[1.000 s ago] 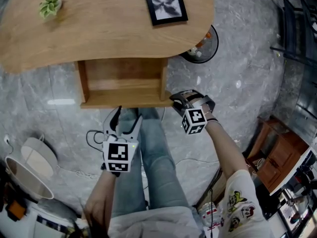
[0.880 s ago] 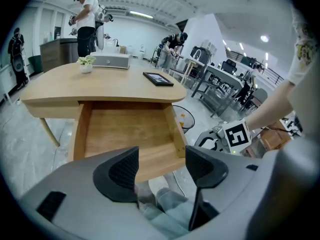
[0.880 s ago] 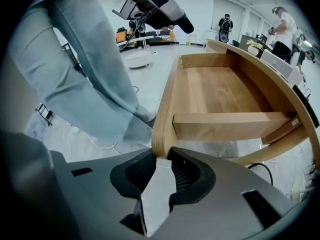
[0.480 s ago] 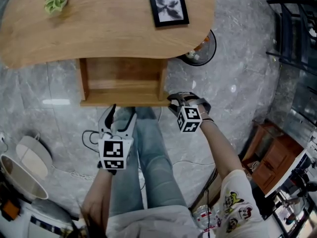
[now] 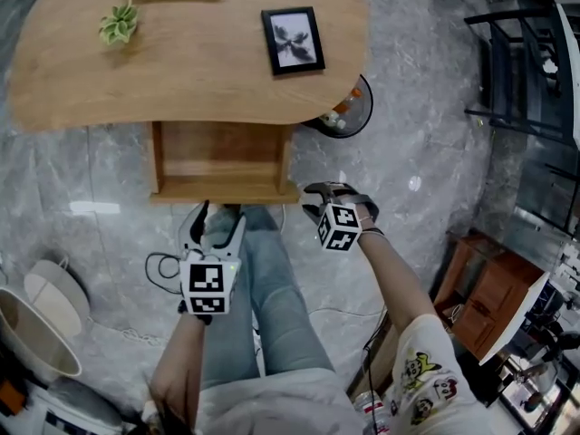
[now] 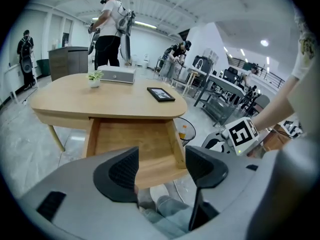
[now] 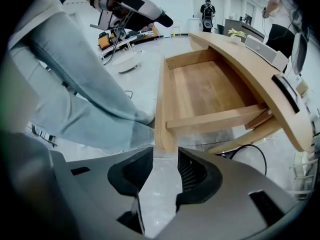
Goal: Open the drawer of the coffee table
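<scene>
- At twelve o'clock in the head view, the coffee table (image 5: 181, 71) fills the top of the scene. Its rounded wooden top is the largest thing in sight.
- The drawer (image 5: 222, 152) juts from under the table toward six o'clock and looks pulled well out, with its inside bare. Its front edge lies just ahead of the person's legs (image 5: 272, 279).
- By this look the opening itself seems about done. I judge the step in hand to be letting go and drawing both tools clear.
- The left gripper (image 5: 217, 220) hovers at six o'clock of the drawer front. Its jaws are spread wide and grip nothing. In the left gripper view the drawer shows beyond the gap, apart from the pads.
- The right gripper (image 5: 314, 202) sits at about four o'clock of the drawer's front right corner, pointing steeply down.
- Its jaws have just been opening and stand at a middling gap. Only grey floor (image 7: 160, 159) shows between the pads, and the corner lies just past the tips at twelve o'clock.
- To finish well, draw the right tool straight back toward six o'clock with the jaws parted. A pad that catches the corner could nudge the drawer shut or skew it.
- Keep the left tool off the front edge for the same reason.
- The picture frame (image 5: 292, 40) lies at one o'clock on the tabletop.
- The small potted plant (image 5: 119, 24) stands at eleven o'clock. Both are well apart from the work.
</scene>
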Demonstrator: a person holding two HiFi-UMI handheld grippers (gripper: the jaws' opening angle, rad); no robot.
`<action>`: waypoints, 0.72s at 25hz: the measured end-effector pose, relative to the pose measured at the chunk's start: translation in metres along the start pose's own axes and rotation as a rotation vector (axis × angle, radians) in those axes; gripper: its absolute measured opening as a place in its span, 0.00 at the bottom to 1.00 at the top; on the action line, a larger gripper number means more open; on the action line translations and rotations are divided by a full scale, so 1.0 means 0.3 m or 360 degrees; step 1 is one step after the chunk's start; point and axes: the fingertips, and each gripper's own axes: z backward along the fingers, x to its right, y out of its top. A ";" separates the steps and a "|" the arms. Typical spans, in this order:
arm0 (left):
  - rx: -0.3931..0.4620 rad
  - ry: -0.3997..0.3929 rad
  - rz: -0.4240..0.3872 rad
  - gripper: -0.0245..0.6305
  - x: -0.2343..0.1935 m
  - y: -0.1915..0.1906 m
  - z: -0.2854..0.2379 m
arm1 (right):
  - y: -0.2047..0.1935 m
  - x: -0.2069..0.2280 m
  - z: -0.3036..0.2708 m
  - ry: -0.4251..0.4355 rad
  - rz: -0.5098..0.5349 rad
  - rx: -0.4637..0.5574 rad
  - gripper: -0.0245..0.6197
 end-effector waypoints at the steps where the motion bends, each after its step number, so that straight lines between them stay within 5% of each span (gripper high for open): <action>1: 0.0016 -0.0002 -0.0002 0.47 0.005 0.016 0.012 | 0.010 0.008 0.024 -0.0019 -0.0014 0.0003 0.23; 18: 0.0314 0.0002 -0.0107 0.46 -0.015 0.452 0.411 | 0.472 0.143 0.586 -0.0427 -0.0350 0.0354 0.23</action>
